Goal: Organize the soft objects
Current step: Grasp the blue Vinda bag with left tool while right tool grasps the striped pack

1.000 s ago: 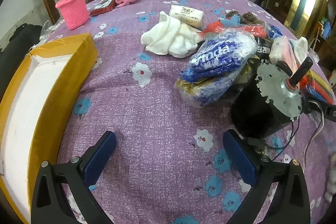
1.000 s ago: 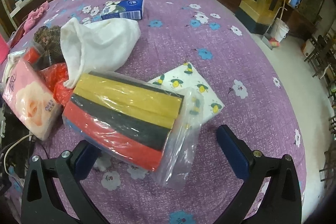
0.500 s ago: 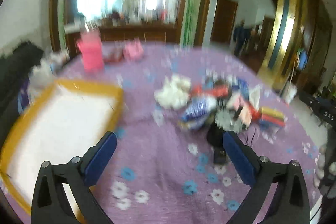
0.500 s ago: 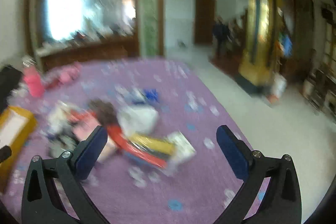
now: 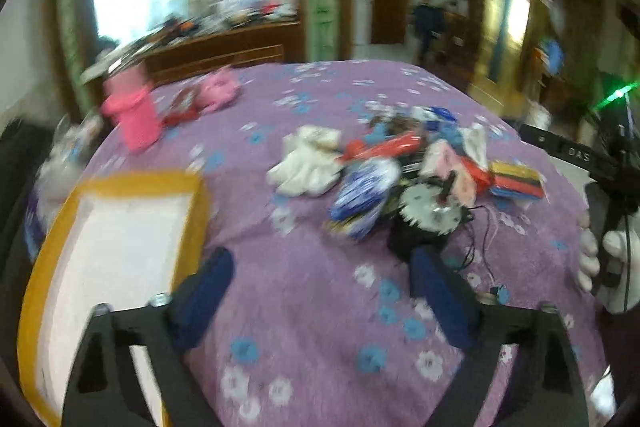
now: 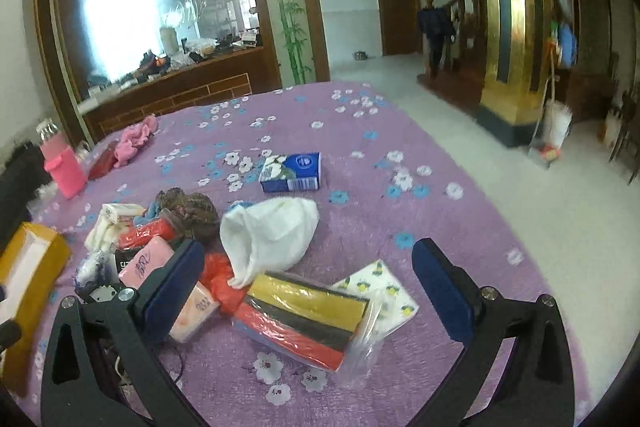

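My left gripper (image 5: 320, 291) hovers above the purple flowered tablecloth (image 5: 312, 307), its jaws closing with nothing between them. Ahead of it lies a pile: white gloves (image 5: 308, 163), a blue-white pack (image 5: 364, 191), a black motor with a gear (image 5: 428, 215) and a bagged stack of coloured cloths (image 5: 516, 179). My right gripper (image 6: 308, 291) is open and raised over the same coloured cloths (image 6: 304, 319). Beyond them lie a white cloth bag (image 6: 272, 235), a pink tissue pack (image 6: 192, 307) partly behind the left finger, and a brown woolly ball (image 6: 188, 207).
A yellow box with a white inside (image 5: 136, 181) sits at the left. A pink-sleeved bottle (image 6: 64, 167) and a pink cloth (image 6: 134, 143) stand far left. A blue tissue pack (image 6: 292, 173) and a patterned napkin (image 6: 380, 287) lie nearby. A gloved hand (image 5: 600, 259) shows at the right.
Both grippers have lifted away from the table and tilted upward, so more of the room shows. The left jaws stand narrower than before. The objects on the table have not moved.
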`<state>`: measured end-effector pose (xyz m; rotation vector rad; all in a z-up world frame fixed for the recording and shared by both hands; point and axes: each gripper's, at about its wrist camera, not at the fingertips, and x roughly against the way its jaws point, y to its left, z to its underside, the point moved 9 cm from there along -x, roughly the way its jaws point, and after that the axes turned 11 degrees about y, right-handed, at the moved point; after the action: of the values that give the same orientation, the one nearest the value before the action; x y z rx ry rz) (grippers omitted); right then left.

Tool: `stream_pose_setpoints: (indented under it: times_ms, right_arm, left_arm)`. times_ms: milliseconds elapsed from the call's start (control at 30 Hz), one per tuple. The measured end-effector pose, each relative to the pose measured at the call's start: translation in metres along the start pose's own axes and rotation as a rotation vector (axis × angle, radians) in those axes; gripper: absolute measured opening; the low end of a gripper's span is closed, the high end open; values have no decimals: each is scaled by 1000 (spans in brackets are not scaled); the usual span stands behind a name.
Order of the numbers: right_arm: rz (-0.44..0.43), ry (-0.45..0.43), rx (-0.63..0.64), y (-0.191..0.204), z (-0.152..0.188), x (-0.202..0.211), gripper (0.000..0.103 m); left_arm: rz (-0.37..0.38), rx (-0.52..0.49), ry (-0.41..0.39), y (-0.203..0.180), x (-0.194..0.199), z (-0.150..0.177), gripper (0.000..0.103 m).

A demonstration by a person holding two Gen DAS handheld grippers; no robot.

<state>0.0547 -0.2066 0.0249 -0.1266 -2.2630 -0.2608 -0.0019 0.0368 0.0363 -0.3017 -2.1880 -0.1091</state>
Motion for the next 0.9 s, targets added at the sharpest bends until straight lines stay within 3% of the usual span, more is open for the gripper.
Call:
stream_pose_setpoints:
  times_ms: [33,67,367,400,433,500,667,833,900]
  right_arm:
    - [-12,22,-15,-3,4,-6,103]
    - [-24,42,-22,-4,5,-8,103]
    - [-96,-11,-111,-24,-3,11,103]
    - [-102,-8,-120,-26,-3,10,103]
    - [-110,-3,-128,-27,-3,9,103]
    - [-107,13,-138,-28,-2,4,103]
    - [-114,15,-160,-35,-2,3,103]
    - [-216,36,-279,-56,-3,11,103]
    - [-257,97,-275,-57,-4,11,103]
  left_arm:
    - [10,-47,-4,-7,-4,-7,71]
    - [16,-97,5,-13,-10,-13,70]
    - [60,-276,133,-26,-88,-48,67]
    - [61,-288,143,-26,-95,-51,63]
    - [54,-308,149,-27,-104,-54,52]
    - [69,-338,173,-31,-120,-59,39]
    - [132,-293,202,-27,-141,-68,37]
    - [170,-194,177,-14,-134,-72,37]
    - [181,-169,178,-12,-131,-68,37]
